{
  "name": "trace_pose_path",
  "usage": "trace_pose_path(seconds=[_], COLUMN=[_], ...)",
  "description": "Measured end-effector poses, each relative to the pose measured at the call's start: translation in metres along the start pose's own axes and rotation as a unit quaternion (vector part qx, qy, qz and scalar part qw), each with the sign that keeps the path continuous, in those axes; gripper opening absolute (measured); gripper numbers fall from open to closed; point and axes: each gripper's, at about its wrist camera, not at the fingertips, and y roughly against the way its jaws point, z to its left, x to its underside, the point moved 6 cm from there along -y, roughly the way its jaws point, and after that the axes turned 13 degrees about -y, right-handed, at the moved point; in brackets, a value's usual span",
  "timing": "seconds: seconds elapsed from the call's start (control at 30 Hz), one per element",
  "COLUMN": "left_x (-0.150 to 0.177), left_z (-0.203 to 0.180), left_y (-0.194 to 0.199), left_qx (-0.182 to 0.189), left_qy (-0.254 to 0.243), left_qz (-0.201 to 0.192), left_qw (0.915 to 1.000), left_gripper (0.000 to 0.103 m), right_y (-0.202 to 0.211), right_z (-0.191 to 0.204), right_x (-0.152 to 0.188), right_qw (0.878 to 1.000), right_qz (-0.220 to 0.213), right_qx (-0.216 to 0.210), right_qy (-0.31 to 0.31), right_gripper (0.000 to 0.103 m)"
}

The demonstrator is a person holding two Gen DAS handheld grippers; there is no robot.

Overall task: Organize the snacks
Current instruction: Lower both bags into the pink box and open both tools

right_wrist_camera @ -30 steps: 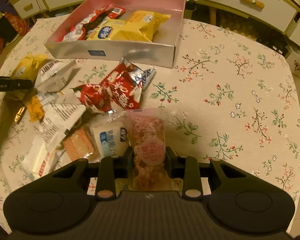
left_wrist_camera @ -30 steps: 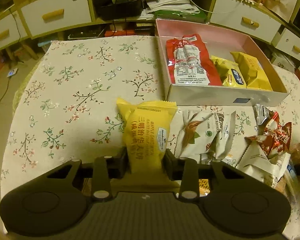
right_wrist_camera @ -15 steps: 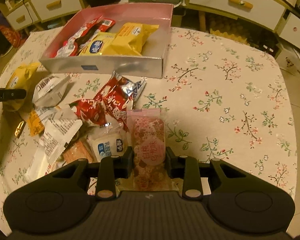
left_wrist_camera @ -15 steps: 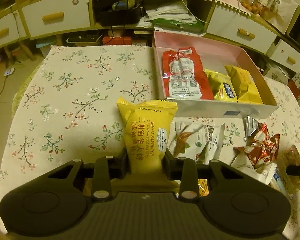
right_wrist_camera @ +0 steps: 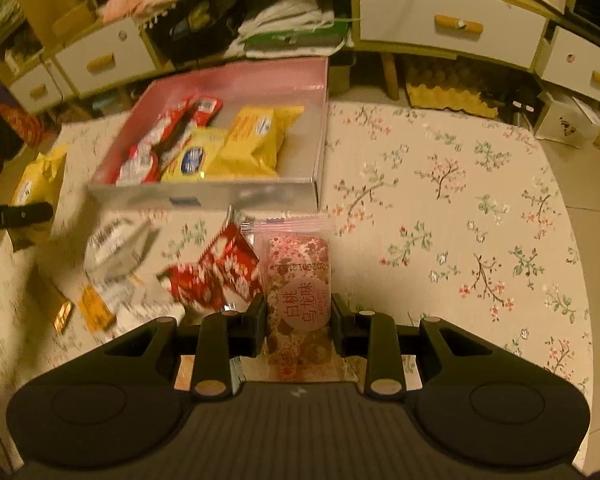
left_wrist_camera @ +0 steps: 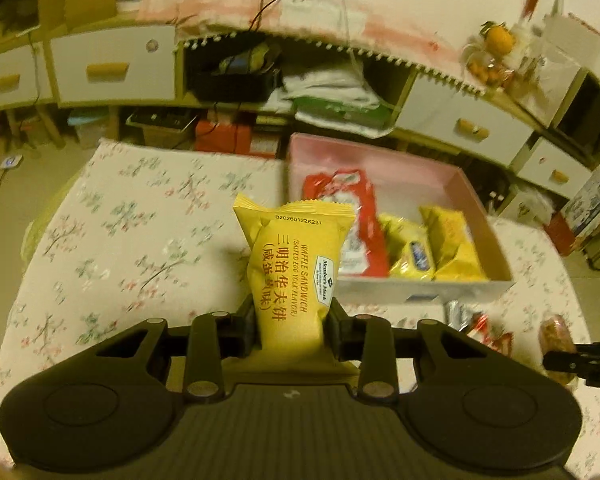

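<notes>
On the left, the floral tablecloth lies bare from its rounded left edge across to the box, leaving a broad free stretch with floor beyond the rim. The left gripper is clamped on a yellow waffle sandwich packet, both pads pressing its lower sides while the packet stands upright, raised above the cloth just left of the box's near corner. The pink box sits toward the far side of the table, open-topped, its pale front wall facing the loose pile. Inside it, from left to right in the left wrist view, lie a red packet, a yellow packet with a blue label and another yellow packet; the right end of the box floor is bare. In front of the box, loose snacks crowd the cloth: white, red and small orange wrappers, blurred. The right gripper is closed narrowly on a pink peach oolong packet, held upright above that pile's right edge. To its right the cloth runs clear to the table's curved edge, with tiled floor past it.
</notes>
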Motion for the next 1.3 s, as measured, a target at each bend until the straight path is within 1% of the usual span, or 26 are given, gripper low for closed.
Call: trace_pose_path(seconds=[0.17, 0.3, 0.43, 0.6, 0.7, 0.87, 1.03, 1.07, 1.1, 1.17, 1.2, 1.23, 1.3], left_x=[-0.015, -0.026, -0.034, -0.042, -0.045, -0.046, -0.044, -0.044, -0.044, -0.045, -0.046, -0.048, -0.052], left_z=[-0.014, -0.021, -0.025, -0.033, -0.033, -0.038, -0.034, -0.032, -0.031, -0.029, -0.029, -0.029, -0.029], left_y=[-0.001, -0.005, -0.018, -0.037, -0.051, -0.068, -0.075, -0.076, -0.076, -0.074, -0.071, -0.068, -0.058], left_qx=[0.015, 0.02, 0.024, 0.021, 0.014, 0.014, 0.014, 0.008, 0.001, 0.001, 0.003, 0.003, 0.008], left_qy=[-0.008, -0.011, -0.01, -0.021, -0.022, -0.03, -0.024, -0.021, -0.018, -0.016, -0.016, -0.017, -0.018], left_qz=[-0.025, -0.044, -0.051, -0.046, -0.04, -0.03, -0.026, -0.025, -0.024, -0.028, -0.033, -0.04, -0.056], left_qw=[0.9995, 0.9988, 0.9984, 0.9985, 0.9989, 0.999, 0.9993, 0.9994, 0.9995, 0.9995, 0.9993, 0.999, 0.9982], left_gripper=[0.04, 0.04, 0.04, 0.04, 0.04, 0.04, 0.04, 0.041, 0.043, 0.052, 0.062, 0.067, 0.069], right_y=[-0.002, -0.002, -0.005, -0.016, -0.026, -0.04, -0.05, -0.051, -0.051, -0.05, -0.049, -0.047, -0.042], right_z=[0.001, 0.005, 0.005, 0.009, 0.011, 0.018, 0.025, 0.024, 0.023, 0.021, 0.02, 0.02, 0.019], right_x=[-0.014, -0.025, -0.038, -0.055, -0.063, -0.073, -0.082, -0.083, -0.085, -0.088, -0.088, -0.088, -0.09], right_qw=[1.0, 0.999, 0.997, 0.994, 0.994, 0.991, 0.99, 0.99, 0.989, 0.987, 0.986, 0.986, 0.986], right_qz=[-0.015, -0.031, -0.047, -0.065, -0.065, -0.061, -0.072, -0.077, -0.085, -0.102, -0.106, -0.109, -0.113], right_qx=[-0.01, -0.013, -0.024, -0.035, -0.042, -0.065, -0.067, -0.065, -0.064, -0.065, -0.067, -0.066, -0.064], right_qy=[-0.023, -0.035, -0.06, -0.078, -0.082, -0.097, -0.097, -0.099, -0.103, -0.107, -0.106, -0.106, -0.108], right_gripper=[0.029, 0.029, 0.029, 0.029, 0.029, 0.029, 0.029, 0.029, 0.029, 0.03, 0.032, 0.032, 0.032])
